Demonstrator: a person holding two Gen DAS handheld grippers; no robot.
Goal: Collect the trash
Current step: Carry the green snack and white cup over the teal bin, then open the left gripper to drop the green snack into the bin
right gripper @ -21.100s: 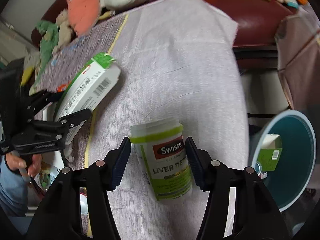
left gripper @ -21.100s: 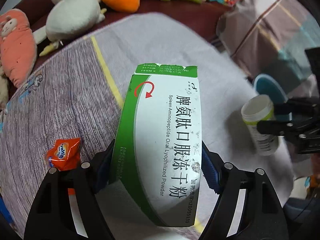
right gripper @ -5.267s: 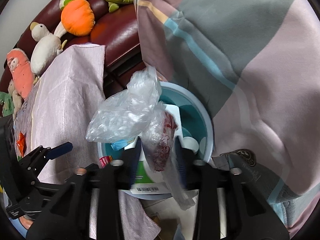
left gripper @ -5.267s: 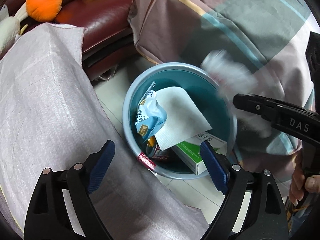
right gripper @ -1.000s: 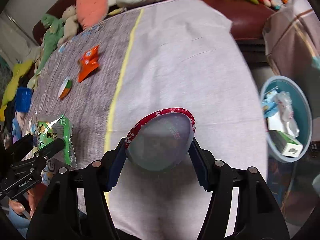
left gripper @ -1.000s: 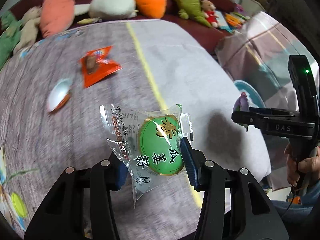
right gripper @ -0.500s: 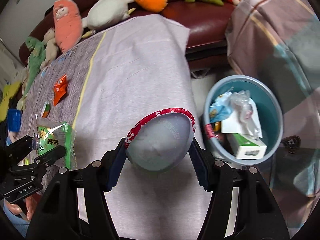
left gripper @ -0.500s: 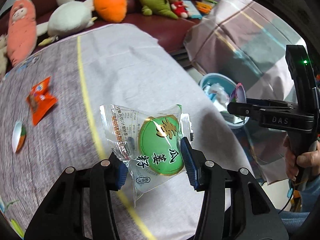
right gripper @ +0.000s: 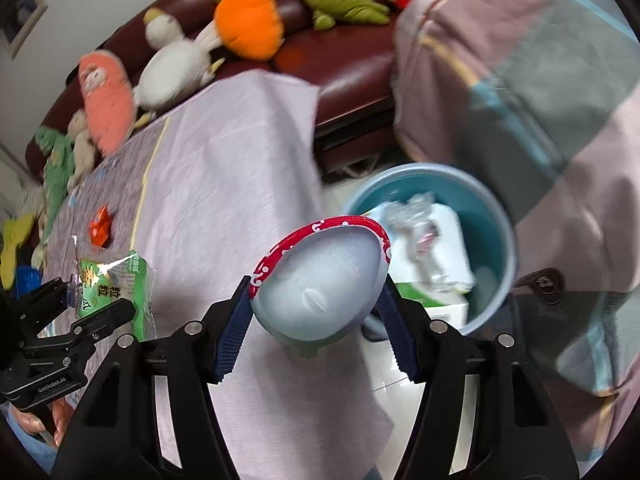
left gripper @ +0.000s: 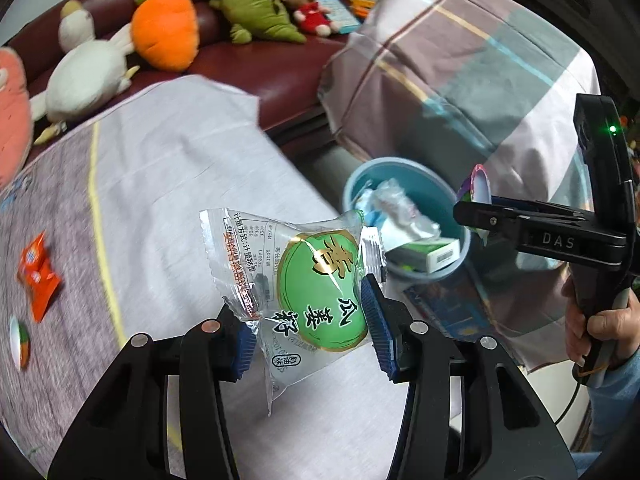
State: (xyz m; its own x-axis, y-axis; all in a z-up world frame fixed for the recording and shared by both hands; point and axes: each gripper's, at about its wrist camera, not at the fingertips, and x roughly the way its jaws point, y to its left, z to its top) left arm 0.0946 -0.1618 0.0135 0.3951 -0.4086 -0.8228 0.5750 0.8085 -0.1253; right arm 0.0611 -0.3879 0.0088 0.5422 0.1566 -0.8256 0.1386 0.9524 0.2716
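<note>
A: What is each hand carrying?

B: The left hand-held gripper (left gripper: 306, 334) is clamped on a clear snack wrapper (left gripper: 296, 280) with a green round label, held above the cloth-covered bench (left gripper: 180, 168). The right hand-held gripper (right gripper: 316, 330) is clamped on a small plastic cup (right gripper: 320, 284) with a red patterned rim, held on its side.

A: And the bin?

B: The blue trash bin (right gripper: 502, 216) stands on the floor just past the bench edge, beside a striped blanket (right gripper: 540, 80). It already holds a green and white box (right gripper: 440, 304), crumpled clear plastic and white paper.

A: So the step is the drop. How to do it well?

B: I'd judge neither item is over the opening yet; the cup sits at the near rim in the right wrist view. Bring each one over the middle of the bin before parting the fingers. The wrapper is light and may drift or cling to a pad, so lower it close to the contents first. The cup is rounder and could bounce off the box, so release it low too.

A: Anything left behind?

B: An orange packet (left gripper: 38, 276) and a small white lid-like piece (left gripper: 18, 342) lie on the bench, well away from the bin.
</note>
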